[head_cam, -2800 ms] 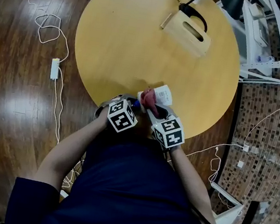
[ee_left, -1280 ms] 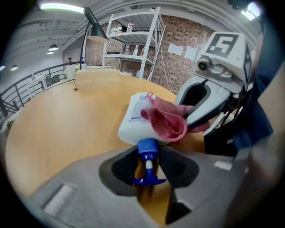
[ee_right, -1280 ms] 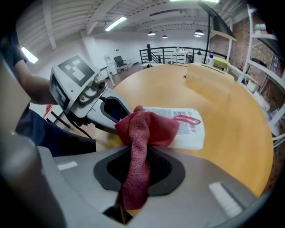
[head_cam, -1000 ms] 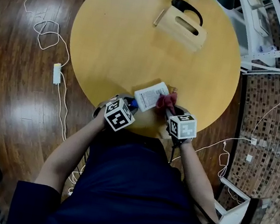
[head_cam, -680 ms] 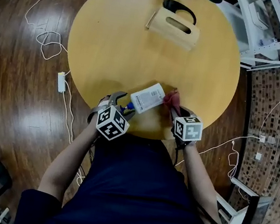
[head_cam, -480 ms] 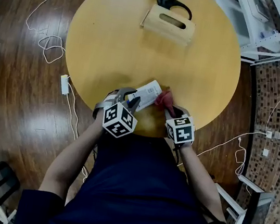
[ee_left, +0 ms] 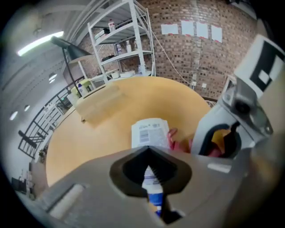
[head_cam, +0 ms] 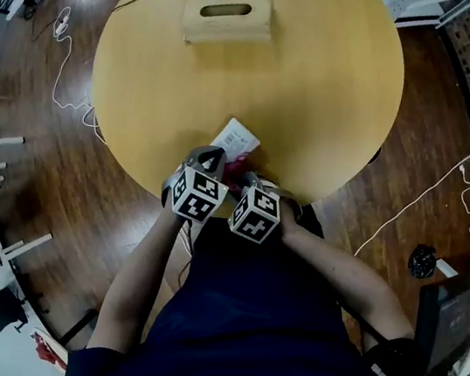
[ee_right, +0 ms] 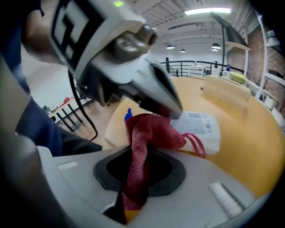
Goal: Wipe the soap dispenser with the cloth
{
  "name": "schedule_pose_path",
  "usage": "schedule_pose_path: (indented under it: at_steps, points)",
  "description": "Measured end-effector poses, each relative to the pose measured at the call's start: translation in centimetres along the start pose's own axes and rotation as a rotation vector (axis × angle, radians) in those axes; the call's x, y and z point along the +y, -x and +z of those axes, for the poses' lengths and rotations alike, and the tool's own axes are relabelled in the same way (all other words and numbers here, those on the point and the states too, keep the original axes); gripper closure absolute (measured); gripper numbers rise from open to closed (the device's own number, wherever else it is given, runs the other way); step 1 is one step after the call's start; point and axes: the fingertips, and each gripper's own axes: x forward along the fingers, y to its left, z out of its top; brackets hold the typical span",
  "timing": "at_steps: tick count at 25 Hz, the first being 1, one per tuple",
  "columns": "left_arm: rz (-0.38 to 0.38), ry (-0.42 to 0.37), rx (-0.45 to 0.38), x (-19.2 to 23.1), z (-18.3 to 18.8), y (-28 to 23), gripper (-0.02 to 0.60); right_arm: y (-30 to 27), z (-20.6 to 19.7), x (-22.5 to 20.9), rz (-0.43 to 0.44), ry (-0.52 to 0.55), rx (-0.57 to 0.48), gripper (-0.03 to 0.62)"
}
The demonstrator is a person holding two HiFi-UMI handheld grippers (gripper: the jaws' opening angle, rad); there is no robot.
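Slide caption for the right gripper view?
Right gripper holds red terry cloth by white rectangular soap dispenser gripped by left gripper.

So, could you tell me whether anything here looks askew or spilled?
The dispenser is on its side, not upright, neck clamped in the left gripper, with the right gripper's cloth against it. No spill shows.
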Motion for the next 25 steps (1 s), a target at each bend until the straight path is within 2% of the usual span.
schedule_pose_path:
  at_steps: [2,4,9,12,16,21,25]
  points:
    - [-0.002,0.041,0.01,0.2,0.2,-0.1,0.579,-0.5,-0.1,0.6,0.038,0.03,-0.016,0.517]
    - [0.002,0.046,0.031,0.4,0.3,-0.2,0.58,-0.1,-0.3,-1.1,0.026,-0.002,-0.037,0.517]
    - [0.018,0.04,0.044,0.6,0.2,0.1,0.579,2.8,-2.0,-10.0,-0.125,-0.207,-0.077,0.517]
    - [0.031,0.062,0.055,0.8,0.4,0.4,0.58,4.0,-2.6,-13.0,-0.19,-0.254,-0.083,0.517]
    - [0.044,0.063,0.063,1.2,0.1,0.1,0.58,2.6,-1.8,-11.0,-0.178,-0.2,-0.075,0.517]
    - [0.054,0.069,0.082,2.2,-1.0,-0.6,0.58,-0.4,-0.1,-6.1,-0.083,-0.125,-0.081,0.517]
    - [0.051,0.079,0.088,1.9,-0.5,0.2,0.58,-0.3,0.7,-2.4,0.018,-0.043,-0.091,0.517]
